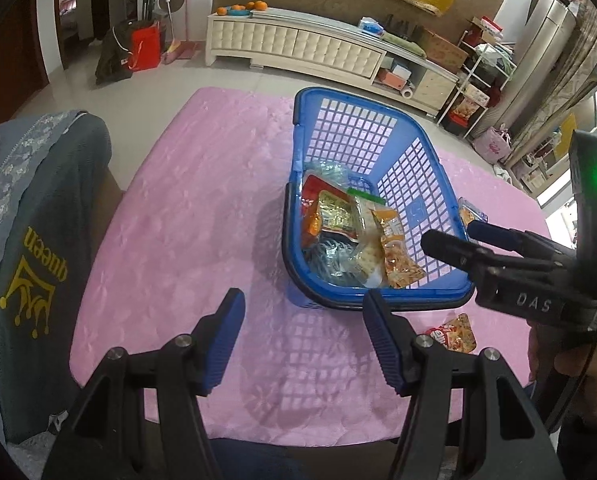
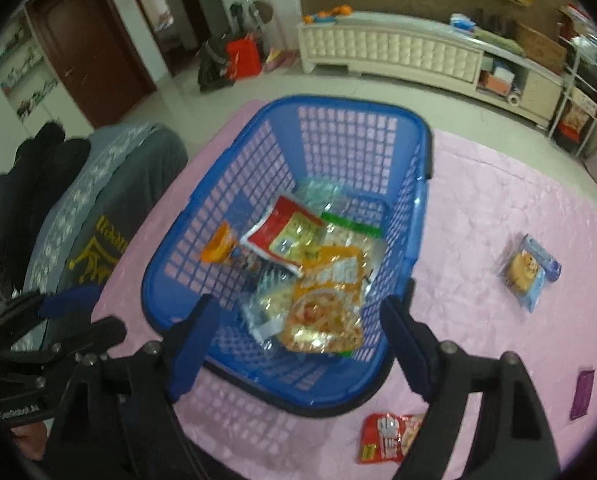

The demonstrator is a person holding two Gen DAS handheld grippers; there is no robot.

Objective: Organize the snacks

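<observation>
A blue plastic basket [image 1: 418, 184] [image 2: 226, 216] stands on the pink table cloth and holds several snack packets, with an orange packet [image 2: 326, 300] on top. My left gripper [image 1: 302, 312] is open and empty, just short of the basket's near rim. My right gripper [image 2: 298, 328] is open and empty, above the basket's near end; it also shows in the left wrist view [image 1: 454, 236]. On the cloth lie a red packet [image 2: 390, 438] [image 1: 456, 334], a blue-wrapped cake [image 2: 528, 270] and a small purple packet [image 2: 582, 394].
A chair back draped with a grey "queen" cloth [image 1: 38, 248] stands at the table's left edge. A white low cabinet [image 1: 298, 42] lines the far wall across bare floor.
</observation>
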